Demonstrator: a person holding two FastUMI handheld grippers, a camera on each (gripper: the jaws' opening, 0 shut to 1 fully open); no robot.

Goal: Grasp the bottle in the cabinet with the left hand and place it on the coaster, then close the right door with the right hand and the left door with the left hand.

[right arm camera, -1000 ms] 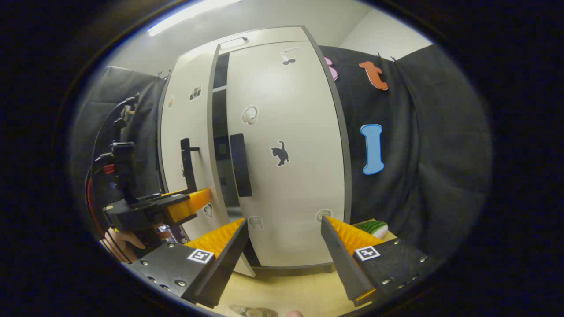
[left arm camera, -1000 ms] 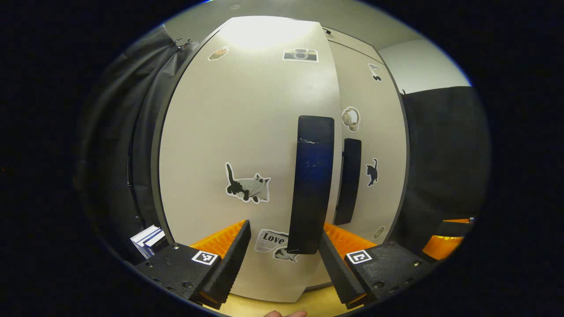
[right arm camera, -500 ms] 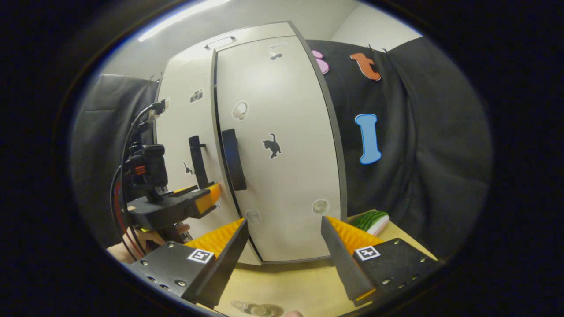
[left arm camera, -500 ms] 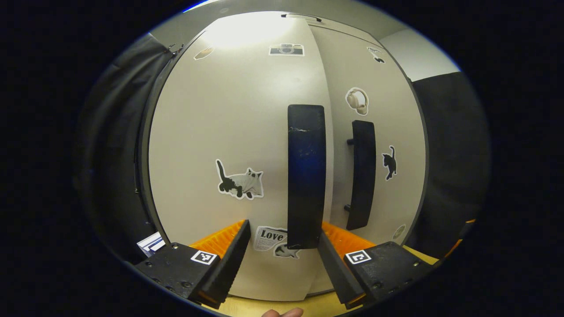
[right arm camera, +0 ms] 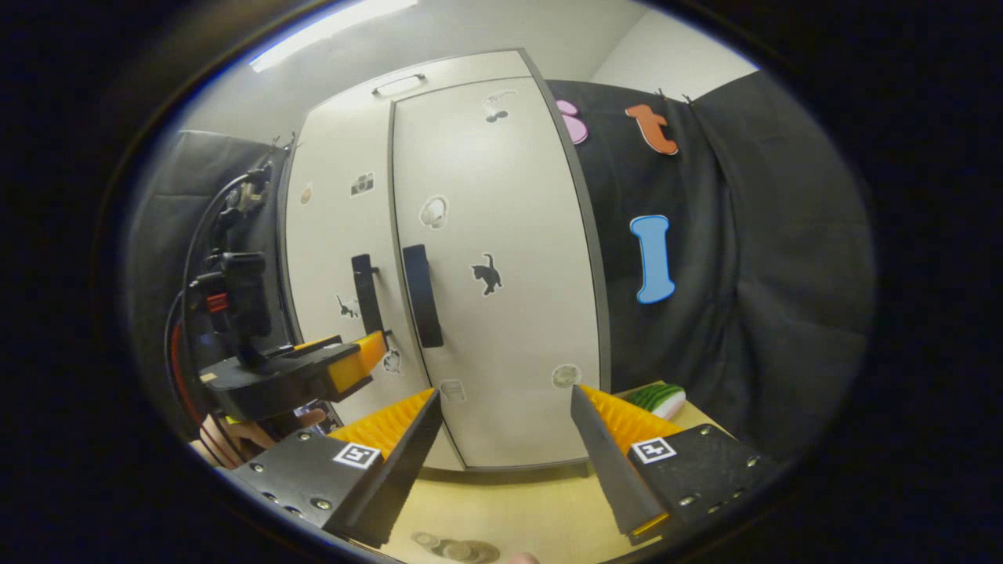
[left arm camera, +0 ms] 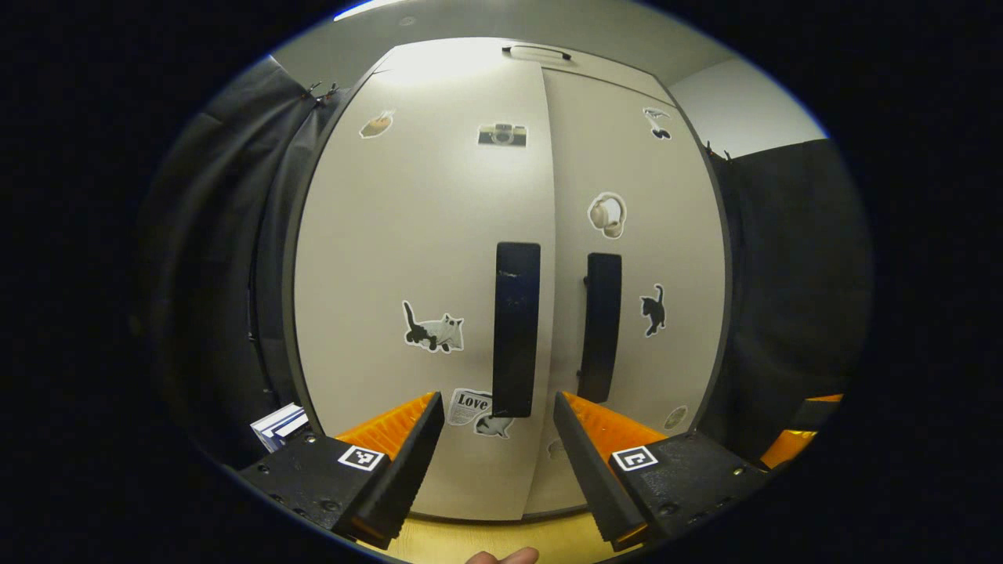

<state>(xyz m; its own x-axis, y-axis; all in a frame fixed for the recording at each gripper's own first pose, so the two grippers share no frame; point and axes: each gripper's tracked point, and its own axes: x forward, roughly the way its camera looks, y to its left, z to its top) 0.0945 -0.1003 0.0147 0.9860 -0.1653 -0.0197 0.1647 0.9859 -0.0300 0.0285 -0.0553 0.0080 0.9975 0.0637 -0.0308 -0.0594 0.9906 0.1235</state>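
Right gripper view: right gripper (right arm camera: 501, 439), fingers apart and empty, hangs over the yellow tabletop (right arm camera: 509, 509) before the cabinet (right arm camera: 548, 78); left gripper (right arm camera: 356, 364), also spread, sits near the left door (right arm camera: 333, 266). Both doors lie flush, right door (right arm camera: 509, 313) included. A green striped thing (right arm camera: 654, 397) lies just right of the cabinet, books (left arm camera: 278, 424) at its left.

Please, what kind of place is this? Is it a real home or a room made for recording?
Most likely a staged recording booth, not a real home. Black cloth hangs as the walls, a small sticker-covered cabinet stands on a wooden table, and two hand-held grippers, left gripper and right gripper, work here.
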